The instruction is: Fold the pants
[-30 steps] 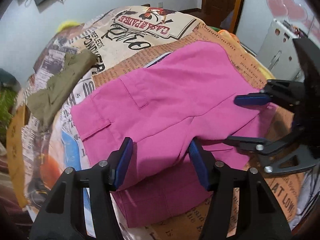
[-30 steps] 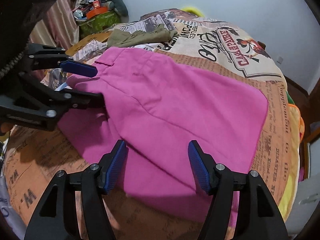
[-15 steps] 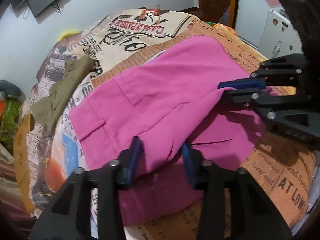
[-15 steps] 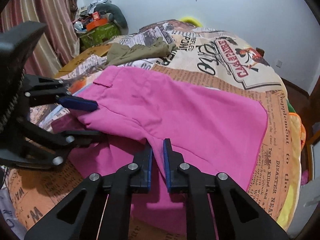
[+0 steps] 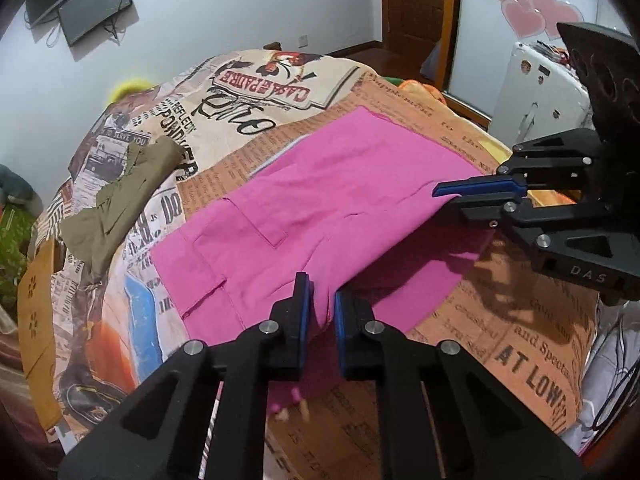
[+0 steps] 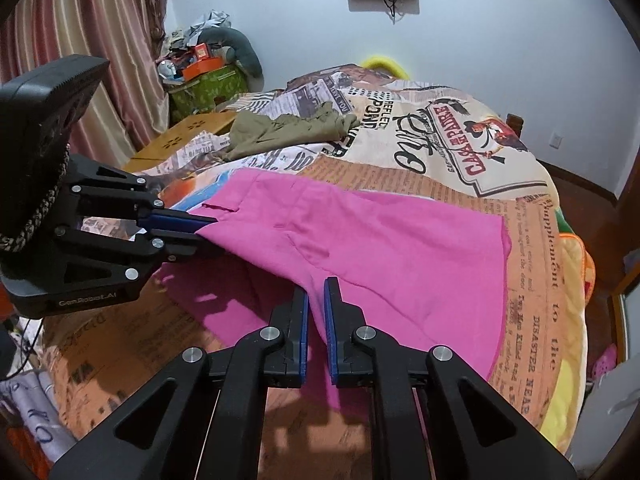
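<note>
Pink pants lie on a bed with a newspaper-print cover; they also show in the right wrist view. My left gripper is shut on the near edge of the top pink layer and lifts it off the layer below. My right gripper is shut on the same edge further along. Each gripper shows in the other's view: the right one at the right side, the left one at the left side. The fabric sags between them.
Olive-green clothing lies crumpled on the far side of the bed, also in the right wrist view. A green box with clutter stands by the curtain. A white appliance stands beyond the bed's right edge.
Both grippers went from open around the pants' near edge to shut on it. They have lifted the top layer, which now hangs above the lower layer.
</note>
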A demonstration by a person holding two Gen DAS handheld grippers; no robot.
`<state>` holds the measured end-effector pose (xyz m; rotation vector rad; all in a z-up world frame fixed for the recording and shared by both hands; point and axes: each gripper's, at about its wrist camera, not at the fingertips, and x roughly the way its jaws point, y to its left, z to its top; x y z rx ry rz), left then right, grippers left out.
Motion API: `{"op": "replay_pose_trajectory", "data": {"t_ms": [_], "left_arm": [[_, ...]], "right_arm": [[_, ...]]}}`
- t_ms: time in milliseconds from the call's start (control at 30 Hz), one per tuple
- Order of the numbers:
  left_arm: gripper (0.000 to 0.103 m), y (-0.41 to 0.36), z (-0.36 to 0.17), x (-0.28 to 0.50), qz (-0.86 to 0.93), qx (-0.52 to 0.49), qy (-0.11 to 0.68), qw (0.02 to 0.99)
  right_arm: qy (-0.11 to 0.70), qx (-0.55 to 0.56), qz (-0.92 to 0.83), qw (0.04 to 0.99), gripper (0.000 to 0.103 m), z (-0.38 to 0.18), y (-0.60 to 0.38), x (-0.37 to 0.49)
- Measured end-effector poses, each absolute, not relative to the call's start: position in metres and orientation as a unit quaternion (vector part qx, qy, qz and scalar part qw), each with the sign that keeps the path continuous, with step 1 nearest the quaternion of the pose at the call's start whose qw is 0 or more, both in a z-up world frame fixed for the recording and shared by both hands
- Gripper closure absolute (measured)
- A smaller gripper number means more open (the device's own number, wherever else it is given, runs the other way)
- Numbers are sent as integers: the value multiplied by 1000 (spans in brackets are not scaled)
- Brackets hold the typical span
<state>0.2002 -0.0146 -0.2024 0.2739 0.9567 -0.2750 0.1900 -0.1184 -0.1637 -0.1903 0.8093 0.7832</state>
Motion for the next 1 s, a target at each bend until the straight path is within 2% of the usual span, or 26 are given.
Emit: {"op": "replay_pose_trajectory", "data": {"t_ms": [600, 867, 967, 1000], "left_arm": [[91, -19, -233, 184, -143, 122, 499, 846], [84, 1, -218, 169, -154, 81, 501, 848], [83, 19, -208, 159, -134, 64, 491, 858], [80, 27, -205, 157, -123, 56, 489, 862]], "right_arm": [[438, -90, 351, 823, 96, -191, -146, 174], [464, -59, 322, 823, 96, -187, -180, 169], [471, -47, 294, 831, 92, -188, -199, 170], [472, -40, 282, 835, 88, -187, -206, 171]]}}
